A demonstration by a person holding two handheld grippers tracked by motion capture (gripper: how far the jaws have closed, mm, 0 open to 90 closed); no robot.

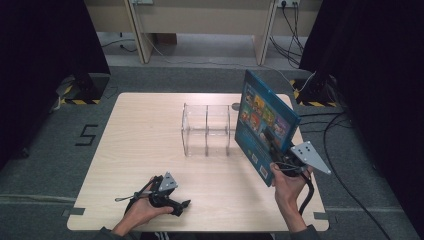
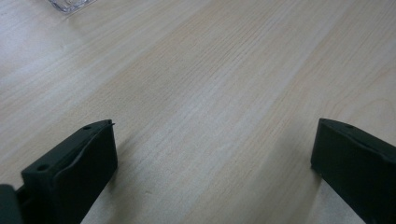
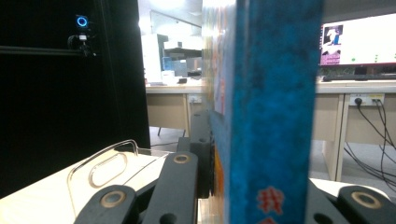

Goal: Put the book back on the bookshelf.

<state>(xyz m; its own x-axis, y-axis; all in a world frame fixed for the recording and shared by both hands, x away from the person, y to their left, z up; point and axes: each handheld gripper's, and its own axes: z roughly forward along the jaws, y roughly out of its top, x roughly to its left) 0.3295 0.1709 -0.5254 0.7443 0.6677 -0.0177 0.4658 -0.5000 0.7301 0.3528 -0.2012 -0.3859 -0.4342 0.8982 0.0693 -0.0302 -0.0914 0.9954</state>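
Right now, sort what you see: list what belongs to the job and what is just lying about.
Job:
- blue book, clamped in the right gripper
- clear divided rack
- left gripper, open over the table

Lying about:
- floor cables
- desks behind

The book (image 3: 271,107) runs off top and bottom in the right gripper view, its spine lettering blurred and unreadable.

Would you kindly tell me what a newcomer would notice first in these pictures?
The blue book stands out, held upright above the table's right side in the right claw, whose jaws clamp its cover. Just left of it stands a clear acrylic rack; the left claw rests open near the table's front edge.
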